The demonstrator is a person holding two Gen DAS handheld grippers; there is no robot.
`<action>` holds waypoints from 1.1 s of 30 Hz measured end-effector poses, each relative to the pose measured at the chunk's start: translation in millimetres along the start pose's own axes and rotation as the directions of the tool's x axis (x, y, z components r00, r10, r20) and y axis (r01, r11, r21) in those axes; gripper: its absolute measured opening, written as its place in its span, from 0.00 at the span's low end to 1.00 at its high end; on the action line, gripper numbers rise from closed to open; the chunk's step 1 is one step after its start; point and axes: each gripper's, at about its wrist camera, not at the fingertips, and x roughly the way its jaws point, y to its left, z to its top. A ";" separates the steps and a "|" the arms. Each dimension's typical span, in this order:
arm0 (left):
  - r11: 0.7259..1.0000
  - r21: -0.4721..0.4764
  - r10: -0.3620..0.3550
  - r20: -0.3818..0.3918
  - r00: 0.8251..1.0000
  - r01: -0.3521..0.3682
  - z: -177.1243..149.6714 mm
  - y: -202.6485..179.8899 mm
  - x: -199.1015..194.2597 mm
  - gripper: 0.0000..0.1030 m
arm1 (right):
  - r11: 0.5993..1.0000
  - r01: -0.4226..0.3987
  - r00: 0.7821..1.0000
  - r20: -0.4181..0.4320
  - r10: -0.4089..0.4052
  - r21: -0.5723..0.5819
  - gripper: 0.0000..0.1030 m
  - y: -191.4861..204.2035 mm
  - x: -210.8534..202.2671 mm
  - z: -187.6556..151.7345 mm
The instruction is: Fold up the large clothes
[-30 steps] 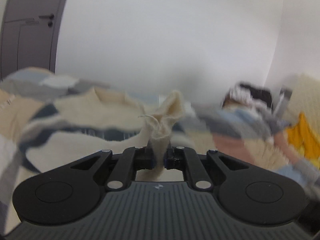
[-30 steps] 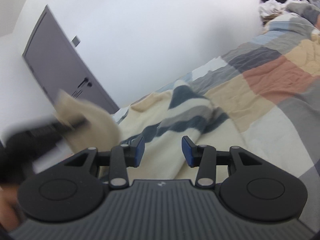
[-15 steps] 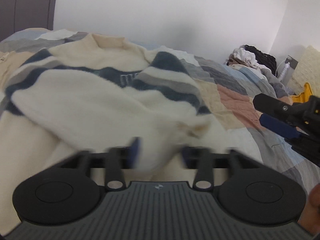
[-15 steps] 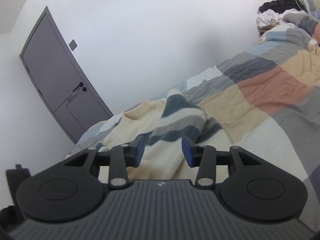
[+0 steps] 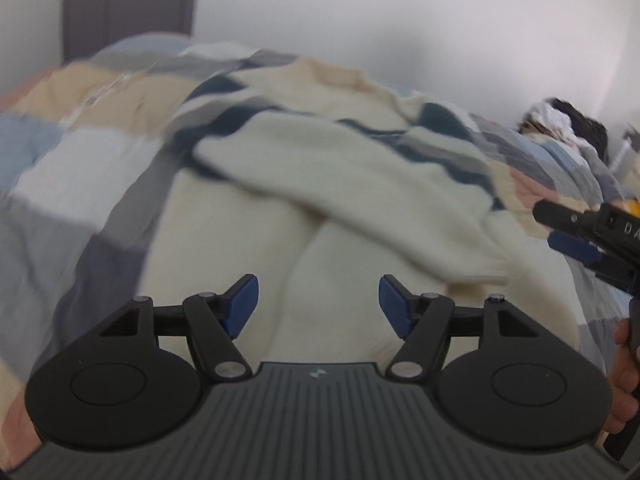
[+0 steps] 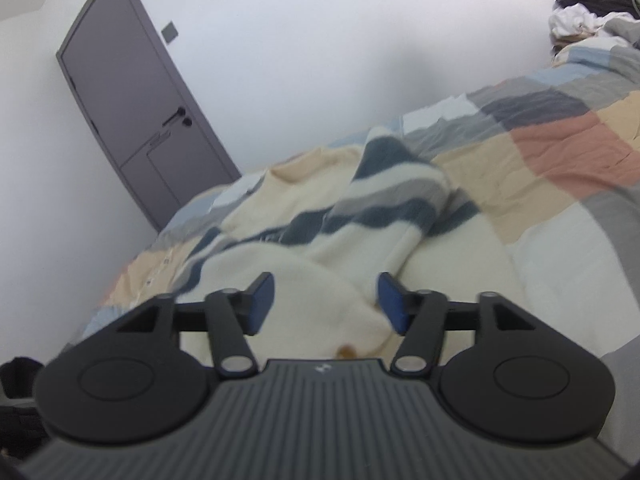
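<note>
Patchwork bedding (image 6: 552, 152) covered the bed ahead of both grippers, with a grey door (image 6: 132, 112) in the white wall beyond. Just ahead of the left gripper (image 5: 318, 308) lay the cream sweater (image 5: 340, 168) with navy stripes, sleeves folded across. Its jaws were opening, gripping nothing. The right gripper (image 6: 325, 300), tilted downward, was opening too, pads clear of the sleeve between them. Motion blurred the left edge; a clothes heap (image 6: 580, 20) sat far right.

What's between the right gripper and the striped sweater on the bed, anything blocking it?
Nothing visible. The right gripper, jaws opening and pressing on nothing, looks straight onto the cream sweater spread on the patchwork quilt. The left gripper is off to the side.
</note>
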 end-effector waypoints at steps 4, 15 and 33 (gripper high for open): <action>0.997 -0.068 0.044 -0.020 0.999 -0.045 -6.5 22.4 3.4 0.70 | 0.999 0.046 0.998 -0.053 -0.046 -0.012 0.61 4.0 14.5 -6.9; 0.994 -0.085 0.075 0.027 0.997 -0.072 -1.8 43.8 7.4 0.70 | 0.985 0.167 0.965 -0.198 -0.171 -0.037 0.60 1.7 57.2 -21.6; 0.983 -0.179 0.036 -0.019 0.999 -0.039 -11.1 60.4 10.6 0.72 | 0.942 0.292 0.935 -0.160 -0.317 -0.164 0.14 8.9 58.2 -24.6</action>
